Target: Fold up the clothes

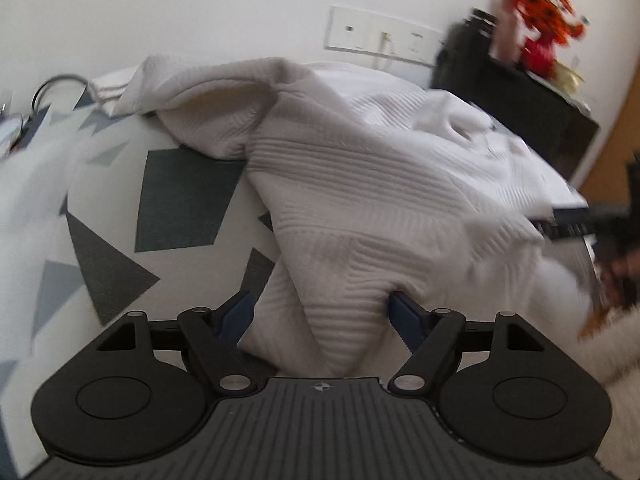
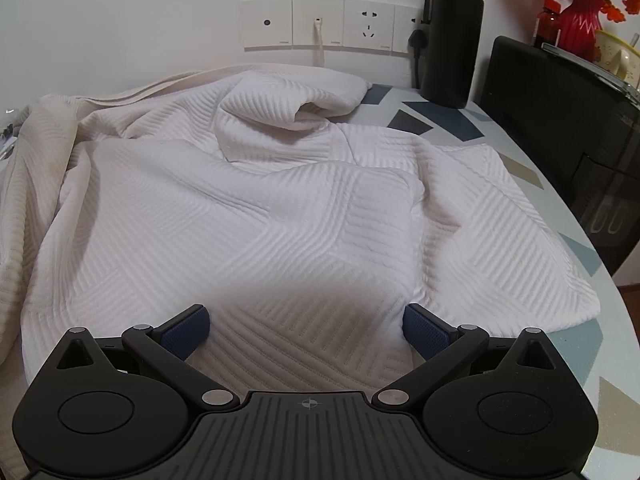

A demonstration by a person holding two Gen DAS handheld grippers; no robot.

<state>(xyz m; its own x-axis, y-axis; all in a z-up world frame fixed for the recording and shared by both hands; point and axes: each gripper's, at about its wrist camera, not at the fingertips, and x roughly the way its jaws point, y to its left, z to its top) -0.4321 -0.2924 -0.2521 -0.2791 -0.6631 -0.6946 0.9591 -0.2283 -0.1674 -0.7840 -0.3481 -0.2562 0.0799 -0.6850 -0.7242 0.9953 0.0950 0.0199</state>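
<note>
Now a white garment with a ribbed pattern lies spread and wrinkled on the table, which has a cloth with grey and blue shapes. The right tongs are apart, low over the near edge of the garment, with fabric between the blue pads. The left tongs are also apart, and a raised fold of the garment stands between their pads. At the far side a black bottle stands near wall sockets, beside a red vase.
</note>
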